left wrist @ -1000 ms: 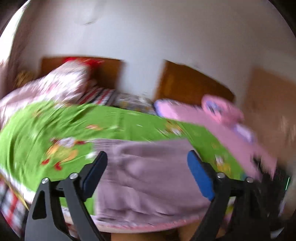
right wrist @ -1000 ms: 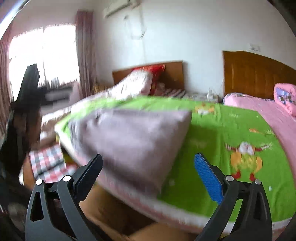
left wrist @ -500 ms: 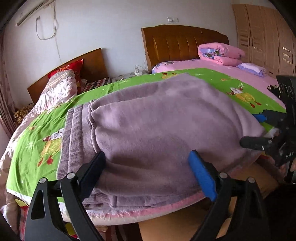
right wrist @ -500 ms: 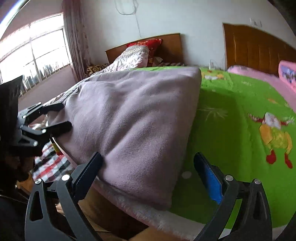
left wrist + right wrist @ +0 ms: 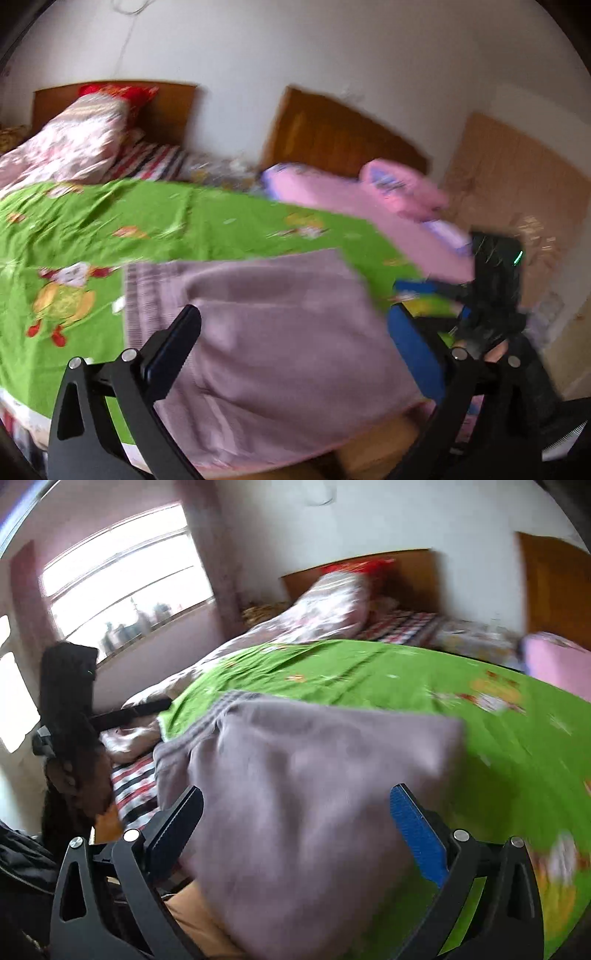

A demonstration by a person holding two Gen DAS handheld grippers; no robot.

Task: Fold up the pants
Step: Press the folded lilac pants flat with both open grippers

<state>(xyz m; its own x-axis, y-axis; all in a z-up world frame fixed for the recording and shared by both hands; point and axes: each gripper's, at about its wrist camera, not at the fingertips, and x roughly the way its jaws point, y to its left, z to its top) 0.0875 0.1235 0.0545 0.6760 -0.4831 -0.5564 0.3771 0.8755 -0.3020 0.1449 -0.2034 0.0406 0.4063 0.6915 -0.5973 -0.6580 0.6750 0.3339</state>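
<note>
the mauve fleece pants [image 5: 273, 332] are seen lying folded into a thick rectangular bundle near the foot edge of the bed, on the green cartoon-print bedsheet [image 5: 110, 225], with the ribbed waistband [image 5: 147, 295] showing at the bundle's left side. the folding is judged to be essentially done; at most a final smoothing or squaring of the bundle may be left. nothing is pinched by the left hand-held gripper [image 5: 291, 347], whose jaws are spread wide above the near part of the bundle, and the right hand-held gripper [image 5: 295, 830] is likewise spread, with no cloth caught between its jaws. compared with half a second ago, both views have been drawn back and raised, so that the bundle appears smaller and more of the bedsheet is shown; both pictures are blurred by motion. farther off, a floral quilt [image 5: 74, 136], pink bedding [image 5: 399, 192] and wooden headboards [image 5: 332, 136] are seen.
</note>
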